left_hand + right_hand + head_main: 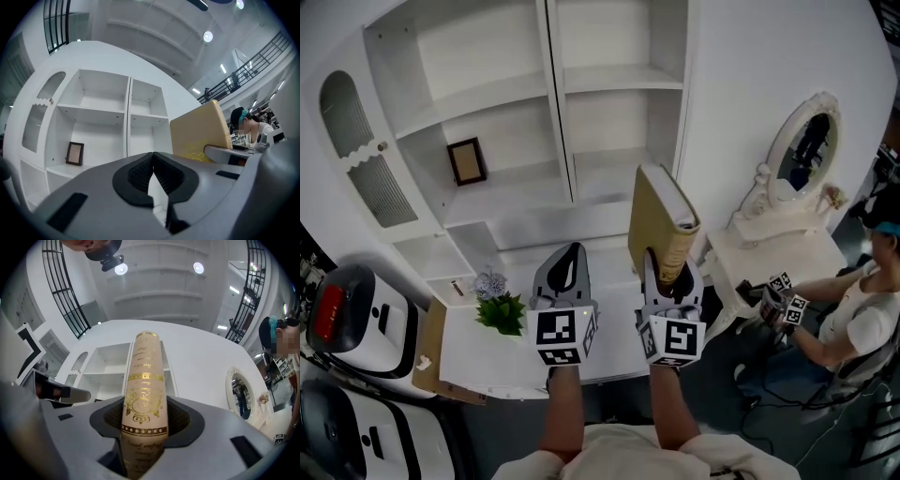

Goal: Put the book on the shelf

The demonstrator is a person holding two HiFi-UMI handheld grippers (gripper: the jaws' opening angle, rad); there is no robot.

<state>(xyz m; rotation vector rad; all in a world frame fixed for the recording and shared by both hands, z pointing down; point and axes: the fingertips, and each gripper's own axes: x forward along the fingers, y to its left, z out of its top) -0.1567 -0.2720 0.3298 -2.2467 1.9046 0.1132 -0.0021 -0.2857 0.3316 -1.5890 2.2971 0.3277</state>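
Right claw (667,274), nearest, clamps the lower end of the tan book (656,220), held upright above the white table (478,361). Left claw (569,270), alongside, is closed and empty. Beyond, a small plant (500,311) stands on the table. Farther back, the white shelf (581,112) holds one picture frame (467,161).

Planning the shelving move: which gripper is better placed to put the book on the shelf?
Right. The right gripper is shut on the book, held upright facing the shelf; the left gripper has its jaws together, empty.
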